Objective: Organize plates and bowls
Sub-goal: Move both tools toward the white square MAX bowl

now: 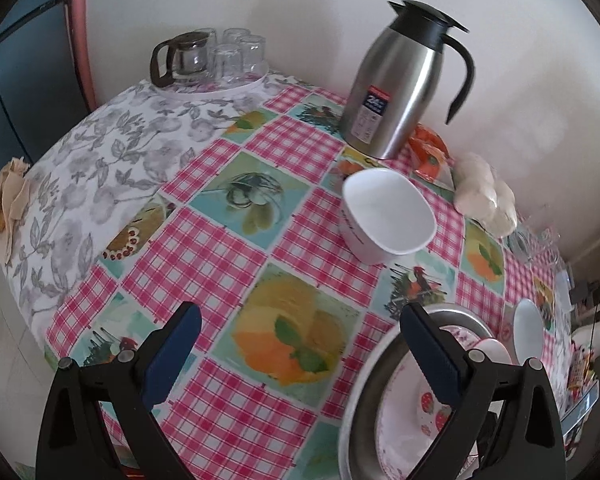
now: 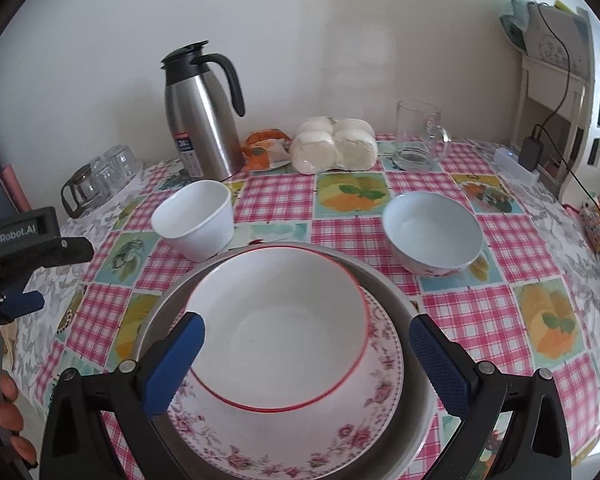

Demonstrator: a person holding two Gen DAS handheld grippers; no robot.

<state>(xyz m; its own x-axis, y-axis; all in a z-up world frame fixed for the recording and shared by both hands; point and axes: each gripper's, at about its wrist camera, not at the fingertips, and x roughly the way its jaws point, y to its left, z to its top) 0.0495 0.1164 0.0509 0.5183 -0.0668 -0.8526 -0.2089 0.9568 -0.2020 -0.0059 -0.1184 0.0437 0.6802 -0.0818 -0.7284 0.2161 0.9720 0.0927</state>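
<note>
Hovering lower centre, right tool (image 2: 306, 360) spread wide above red-rimmed white ceramic bowl (image 2: 278, 332) stacked on floral plate (image 2: 380, 392). Left tool (image 1: 300, 356), lower frame, also wide, empty, over checked surface (image 1: 204, 248).

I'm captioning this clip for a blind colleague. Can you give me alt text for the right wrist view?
The open right tool hovers over a red-rimmed white bowl sitting on a floral plate inside a metal basin. Beyond, on a checked tablecloth, stand two more white bowls, a steel thermos jug, wrapped buns and a glass mug. The left tool shows at the left edge.
</note>
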